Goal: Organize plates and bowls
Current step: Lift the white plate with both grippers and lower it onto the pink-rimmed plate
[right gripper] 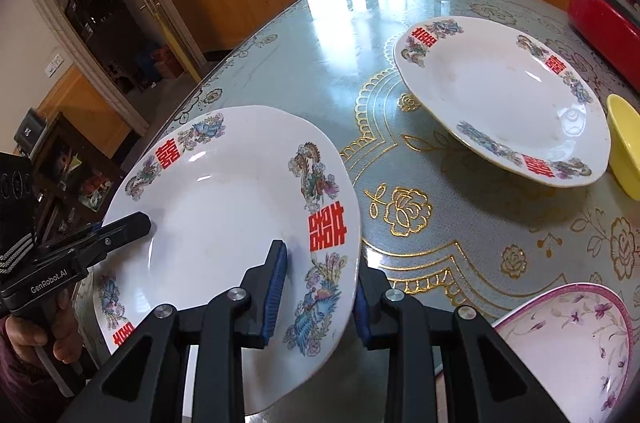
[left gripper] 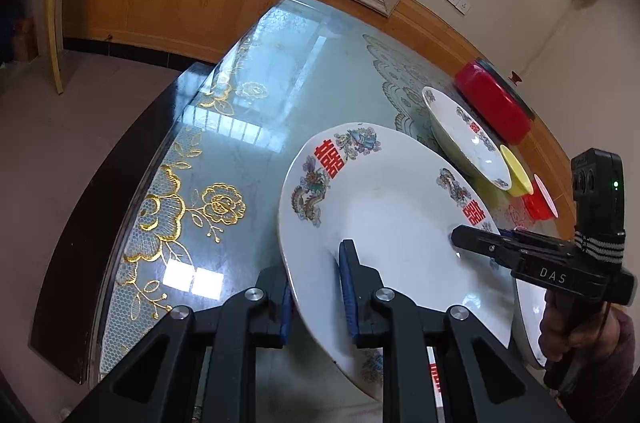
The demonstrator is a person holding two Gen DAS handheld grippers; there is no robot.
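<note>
The left tool (left gripper: 316, 297) is clamped on the near rim of the plate (left gripper: 384, 223), one pad above the rim and one below; the right tool (right gripper: 318, 293) grips the opposite rim of the same plate in the same way. The plate is held tilted at the near edge of the bench (left gripper: 240, 95), partly overhanging it. Treat the plate as glazed ceramic: rigid, moderately heavy, brittle, and slippery under rubber pads. The flat printed rim is the correct holding zone; the curved well offers no purchase. Two opposed rim grips balance the load, and a single rim grip would likely let the plate pivot. Avoid striking the bench edge or other crockery, since chipping is probable. Just beside the right tool, at the near edge, sits a pink-rimmed floral bowl (right gripper: 572, 347). Further in, toward the middle of the bench, a second matching plate (right gripper: 500, 95) rests raised, apparently on something hidden beneath it. A yellow bowl (right gripper: 624, 143) stands just beside it, and a red box (right gripper: 604, 23) lies at the far edge.
</note>
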